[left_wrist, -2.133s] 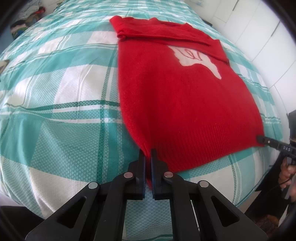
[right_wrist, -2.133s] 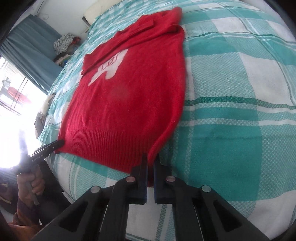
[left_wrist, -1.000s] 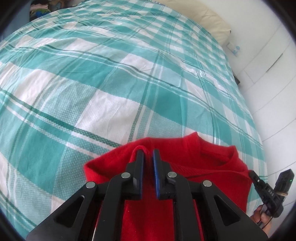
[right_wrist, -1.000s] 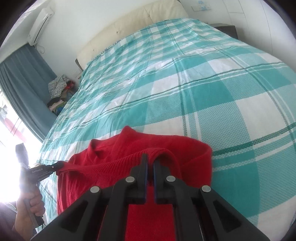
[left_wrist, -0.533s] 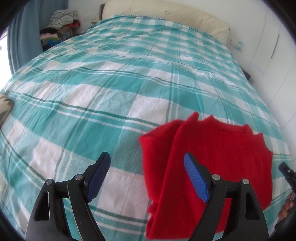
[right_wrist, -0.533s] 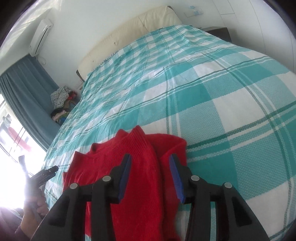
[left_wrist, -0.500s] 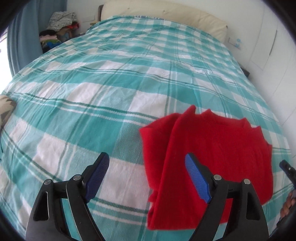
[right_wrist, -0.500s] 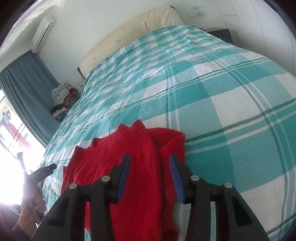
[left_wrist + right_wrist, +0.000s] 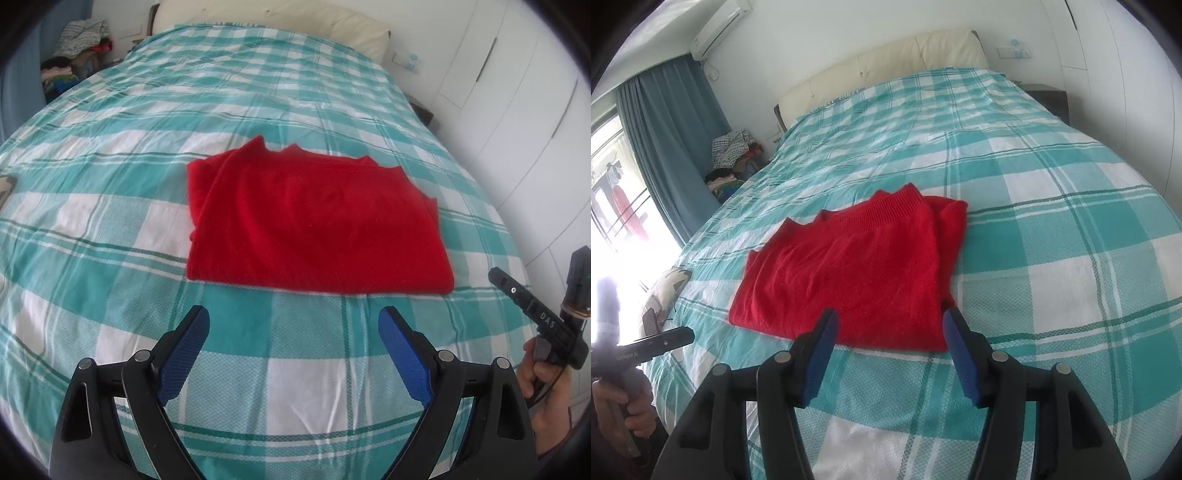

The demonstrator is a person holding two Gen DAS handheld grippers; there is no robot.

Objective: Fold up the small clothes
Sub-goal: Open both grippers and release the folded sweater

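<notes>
Having let go of the red sweater (image 9: 314, 225), now lying folded in half on the checked bedspread (image 9: 110, 184) with hem laid up at the collar. Standing clear of the sweater's near fold, the left gripper (image 9: 293, 339) and right gripper (image 9: 886, 347), jaws just opening, nothing between them.

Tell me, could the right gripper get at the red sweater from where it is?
Probably yes. The right gripper is open with nothing between its fingers, and the folded red sweater lies flat on the bed just ahead of it, with nothing in between.
</notes>
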